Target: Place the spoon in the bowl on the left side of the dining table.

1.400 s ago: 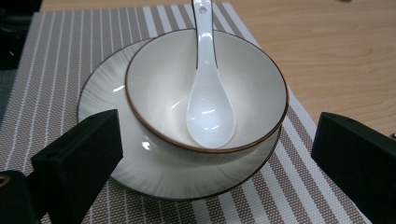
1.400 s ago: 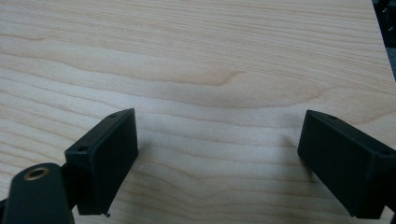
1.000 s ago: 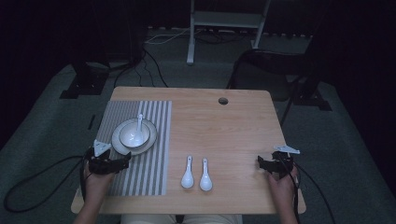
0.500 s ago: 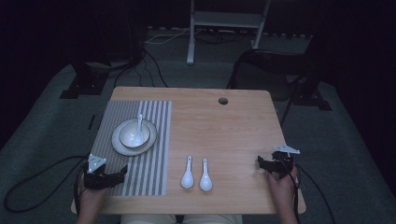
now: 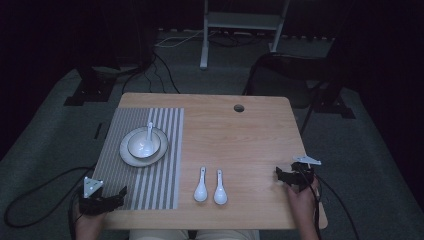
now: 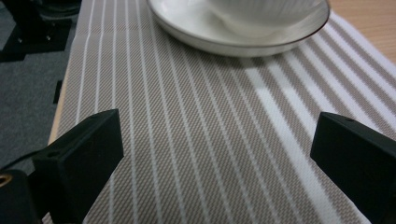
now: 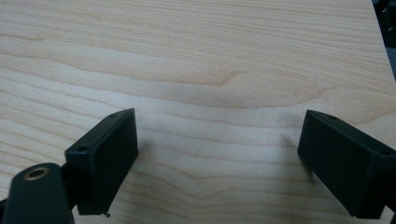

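1. Three white spoons: one in the bowl (image 5: pixel 144 144) on its plate (image 5: pixel 127 156), two (image 5: pixel 201 186) side by side on the bare surface (image 5: pixel 240 135).
2. One striped mat (image 5: pixel 165 165) under the plate.
3. Left gripper (image 5: pixel 117 196) over the mat's near corner, fingers (image 6: pixel 88 154) wide apart, empty.
4. Right gripper (image 5: pixel 280 173) near the surface's right edge, fingers (image 7: pixel 107 154) wide apart, empty.

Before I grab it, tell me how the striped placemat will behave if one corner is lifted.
The striped placemat shows a fine weave, so it probably droops rather than staying flat. With the saucer and bowl on it, lifting would likely tip or slide them.

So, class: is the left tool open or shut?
Open: in the left gripper view the left tool's jaws stand wide apart over the striped mat, holding nothing.
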`<state>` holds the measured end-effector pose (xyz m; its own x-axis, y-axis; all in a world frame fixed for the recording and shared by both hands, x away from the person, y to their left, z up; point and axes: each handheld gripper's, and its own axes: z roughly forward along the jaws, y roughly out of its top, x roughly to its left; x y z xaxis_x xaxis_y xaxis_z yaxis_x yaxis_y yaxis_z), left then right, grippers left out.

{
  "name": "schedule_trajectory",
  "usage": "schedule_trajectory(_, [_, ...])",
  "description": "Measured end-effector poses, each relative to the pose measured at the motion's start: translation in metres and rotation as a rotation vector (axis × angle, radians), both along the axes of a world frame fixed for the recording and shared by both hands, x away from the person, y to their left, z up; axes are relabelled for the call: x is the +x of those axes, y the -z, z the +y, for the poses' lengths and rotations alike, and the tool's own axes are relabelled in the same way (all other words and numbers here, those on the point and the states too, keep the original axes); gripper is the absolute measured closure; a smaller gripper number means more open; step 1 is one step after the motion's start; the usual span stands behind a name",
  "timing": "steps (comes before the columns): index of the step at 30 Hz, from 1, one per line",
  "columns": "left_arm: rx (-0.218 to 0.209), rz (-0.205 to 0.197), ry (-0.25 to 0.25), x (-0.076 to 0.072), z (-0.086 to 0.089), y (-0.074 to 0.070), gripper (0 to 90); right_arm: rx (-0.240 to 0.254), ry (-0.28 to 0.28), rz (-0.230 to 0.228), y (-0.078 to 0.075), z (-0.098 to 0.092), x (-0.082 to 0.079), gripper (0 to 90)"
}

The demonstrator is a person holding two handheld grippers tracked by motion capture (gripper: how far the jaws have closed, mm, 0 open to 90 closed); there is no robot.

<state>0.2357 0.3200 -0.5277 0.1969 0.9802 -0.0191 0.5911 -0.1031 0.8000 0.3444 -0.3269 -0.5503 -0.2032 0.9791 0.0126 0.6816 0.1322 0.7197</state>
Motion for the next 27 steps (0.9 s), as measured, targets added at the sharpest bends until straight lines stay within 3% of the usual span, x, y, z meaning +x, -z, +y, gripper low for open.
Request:
schedule_trajectory(11, [0.025,0.019,-0.047,-0.013,0.018,0.007,2.5,0.0,0.0,0.0,0.0,0.0,0.0,11.4])
schedule_trajectory(18, [0.083,0.045,-0.076,-0.021,0.03,0.014,2.5,0.0,0.0,0.0,0.0,0.0,0.0,11.4])
schedule_trajectory(27, [0.016,0.053,-0.158,-0.035,0.051,0.015,2.6,0.0,0.0,0.0,0.0,0.0,0.0,11.5])
